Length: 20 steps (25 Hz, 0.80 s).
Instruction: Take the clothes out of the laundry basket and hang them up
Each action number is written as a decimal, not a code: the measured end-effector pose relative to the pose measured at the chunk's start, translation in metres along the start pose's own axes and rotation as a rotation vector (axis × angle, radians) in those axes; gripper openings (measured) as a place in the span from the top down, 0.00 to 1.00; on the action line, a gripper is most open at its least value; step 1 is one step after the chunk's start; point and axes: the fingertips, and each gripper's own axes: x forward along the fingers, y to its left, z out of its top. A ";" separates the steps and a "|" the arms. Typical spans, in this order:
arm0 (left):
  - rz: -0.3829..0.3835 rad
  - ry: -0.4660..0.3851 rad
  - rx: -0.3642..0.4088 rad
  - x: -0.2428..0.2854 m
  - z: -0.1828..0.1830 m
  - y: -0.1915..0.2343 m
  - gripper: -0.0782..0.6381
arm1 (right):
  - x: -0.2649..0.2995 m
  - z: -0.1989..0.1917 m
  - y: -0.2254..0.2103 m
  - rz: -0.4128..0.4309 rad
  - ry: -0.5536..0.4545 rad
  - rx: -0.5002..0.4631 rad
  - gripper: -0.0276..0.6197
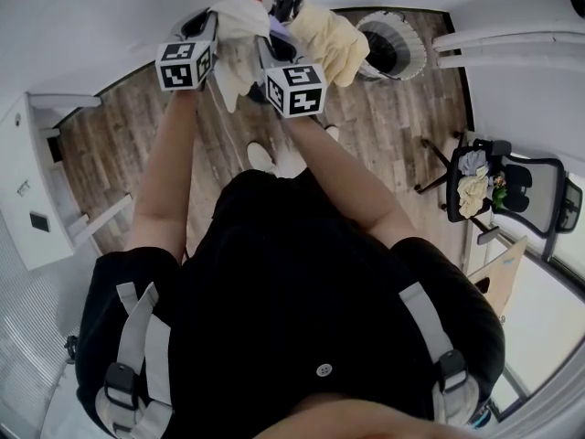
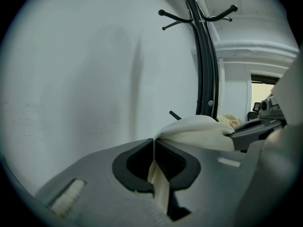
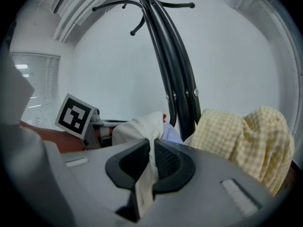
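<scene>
Because the left hand-held gripper (image 2: 154,145) and the right hand-held gripper (image 3: 152,148) are each clamped tight on an edge of the white garment (image 1: 239,15), the cloth spans between them at the top centre of the head view, close to the rack (image 3: 179,79). That spread probably readies it for a hook beside the yellow garment (image 3: 246,136) hanging there; the basket (image 1: 395,48) sits at upper right.

White walls (image 1: 91,26), wood-plank floor (image 1: 110,144), black chair (image 1: 516,195) at right.
</scene>
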 end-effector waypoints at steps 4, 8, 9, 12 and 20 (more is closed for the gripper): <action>-0.007 0.026 -0.005 0.002 -0.012 -0.002 0.88 | 0.003 -0.006 0.001 0.003 0.011 0.005 0.92; -0.015 0.038 -0.009 0.002 -0.019 -0.004 0.88 | 0.006 -0.013 0.000 0.006 0.024 0.010 0.92; -0.016 0.040 -0.011 0.002 -0.021 -0.004 0.88 | 0.006 -0.015 0.001 0.009 0.029 0.011 0.92; -0.015 0.052 -0.010 0.001 -0.026 -0.006 0.88 | 0.007 -0.022 0.000 0.011 0.038 0.010 0.92; -0.019 0.071 -0.012 -0.002 -0.036 -0.006 0.87 | 0.009 -0.032 0.003 0.021 0.067 0.012 0.92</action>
